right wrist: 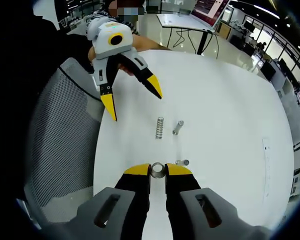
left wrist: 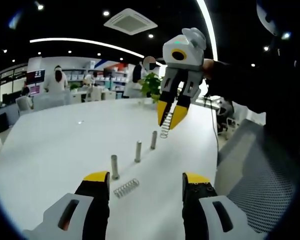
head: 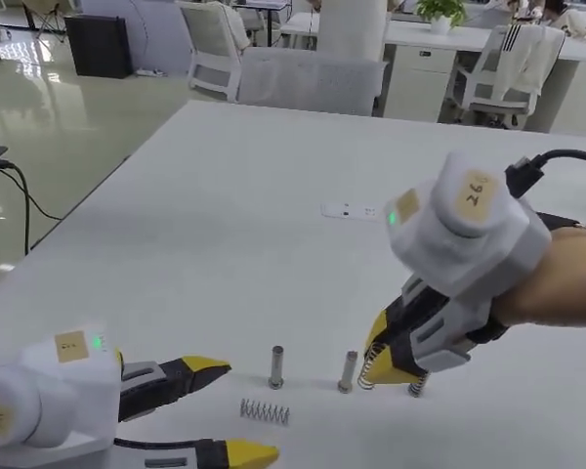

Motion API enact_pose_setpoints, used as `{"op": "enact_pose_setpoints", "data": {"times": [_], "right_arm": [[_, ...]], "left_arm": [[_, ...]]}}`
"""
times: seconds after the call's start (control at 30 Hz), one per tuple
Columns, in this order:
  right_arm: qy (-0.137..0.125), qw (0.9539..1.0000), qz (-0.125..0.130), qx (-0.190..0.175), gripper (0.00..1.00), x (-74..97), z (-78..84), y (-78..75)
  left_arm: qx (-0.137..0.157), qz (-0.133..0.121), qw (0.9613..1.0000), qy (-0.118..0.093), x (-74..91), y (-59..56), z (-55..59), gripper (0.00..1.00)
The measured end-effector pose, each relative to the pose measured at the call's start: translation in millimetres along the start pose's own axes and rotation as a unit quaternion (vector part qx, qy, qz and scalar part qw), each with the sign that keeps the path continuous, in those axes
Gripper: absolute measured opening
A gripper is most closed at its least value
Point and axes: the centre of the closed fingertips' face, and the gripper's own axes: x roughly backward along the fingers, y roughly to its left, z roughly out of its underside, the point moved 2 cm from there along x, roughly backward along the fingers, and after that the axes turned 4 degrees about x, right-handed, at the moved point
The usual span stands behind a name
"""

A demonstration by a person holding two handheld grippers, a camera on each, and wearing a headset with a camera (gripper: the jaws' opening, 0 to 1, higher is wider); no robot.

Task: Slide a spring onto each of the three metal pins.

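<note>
Three short metal pins stand upright in a row on the white table: one (head: 276,366), a second (head: 348,371), and a third (head: 416,388) partly hidden under my right gripper (head: 386,363). That gripper is shut on a spring (head: 368,367), held near the second and third pins. In the right gripper view the spring (right wrist: 157,170) sits between the yellow tips. A loose spring (head: 265,411) lies flat in front of the first pin. My left gripper (head: 239,410) is open beside that spring, with nothing between its fingers. The left gripper view shows the pins (left wrist: 138,151) bare, with the loose spring (left wrist: 126,187) ahead.
A small white flat device (head: 349,211) lies farther back on the table (head: 225,215). A grey mesh chair (right wrist: 65,145) stands at the table's near edge. Chairs and desks (head: 313,78) stand beyond the far edge. A cable (head: 557,156) trails from the right gripper.
</note>
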Motion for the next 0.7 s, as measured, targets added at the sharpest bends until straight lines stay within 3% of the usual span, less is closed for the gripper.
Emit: {"op": "enact_pose_setpoints", "data": {"times": [0.7], "right_arm": [[0.006,0.9989,0.045,-0.011,0.08,-18.1,8.4,-43.4]], "left_arm": [[0.007,-0.004,1.0,-0.001,1.8,-0.8,4.0,0.58]]}}
